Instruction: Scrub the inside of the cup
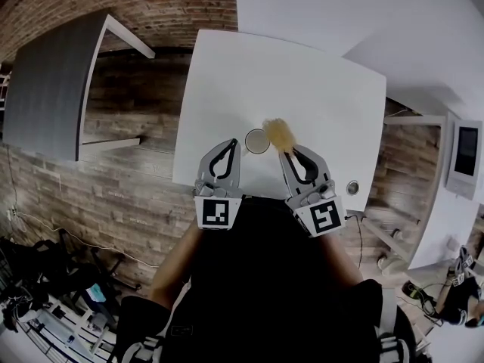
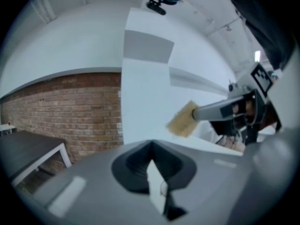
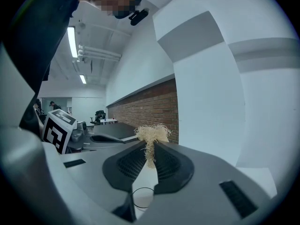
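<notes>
The cup [image 1: 257,141] stands upright on the white table [image 1: 318,89] near its front edge, its round mouth facing up toward the head camera. Just beside its right rim sits the scrubber [image 1: 280,133], a tuft of pale fibres. The right gripper [image 1: 290,151] has its jaws clamped on the tuft's stem, and in the right gripper view the tuft [image 3: 151,136] sticks out past the tips with the cup's rim [image 3: 143,198] showing below them. So the mouth lies left of the tuft and lower. The entry likely has to run straight down the cup's vertical axis. The left gripper [image 1: 233,147] points at the cup's left side, near but apart, its jaws closed on nothing. Nothing steadies the cup.
</notes>
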Demonstrator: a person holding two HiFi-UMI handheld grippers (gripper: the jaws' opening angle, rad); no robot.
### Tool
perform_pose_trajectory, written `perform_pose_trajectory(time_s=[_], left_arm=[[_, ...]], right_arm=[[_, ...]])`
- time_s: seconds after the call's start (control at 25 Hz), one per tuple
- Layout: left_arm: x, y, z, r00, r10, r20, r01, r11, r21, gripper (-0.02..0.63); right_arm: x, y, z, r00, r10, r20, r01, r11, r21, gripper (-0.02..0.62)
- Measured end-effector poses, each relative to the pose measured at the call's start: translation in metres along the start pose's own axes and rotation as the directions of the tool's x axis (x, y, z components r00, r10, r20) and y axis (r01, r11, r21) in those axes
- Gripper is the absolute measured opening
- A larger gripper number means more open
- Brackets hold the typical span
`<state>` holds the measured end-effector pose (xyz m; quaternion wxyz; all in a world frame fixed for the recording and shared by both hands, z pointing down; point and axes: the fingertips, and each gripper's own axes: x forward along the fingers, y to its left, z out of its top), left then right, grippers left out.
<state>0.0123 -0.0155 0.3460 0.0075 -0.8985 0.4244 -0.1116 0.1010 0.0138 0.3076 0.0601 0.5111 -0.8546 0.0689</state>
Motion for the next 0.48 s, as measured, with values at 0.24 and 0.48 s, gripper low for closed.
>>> perform_pose_trajectory(time_s=[0.24, 0.48], left_arm=[[0.0001, 0.0009, 0.0011, 1.000, -0.005, -0.003, 0.005, 1.000, 0.011, 0.003], [0.0018, -0.0010, 0.0008, 1.000, -0.012, -0.004, 0.012, 1.000, 0.000, 0.003]], right_arm=[[0.0019, 0.0051, 0.0010, 1.000, 0.006, -0.001, -0.006, 1.000, -0.002, 0.038], [0.0022, 0.0017, 0.0007, 1.000, -0.002, -0.011, 0.002, 1.000, 0.004, 0.038]])
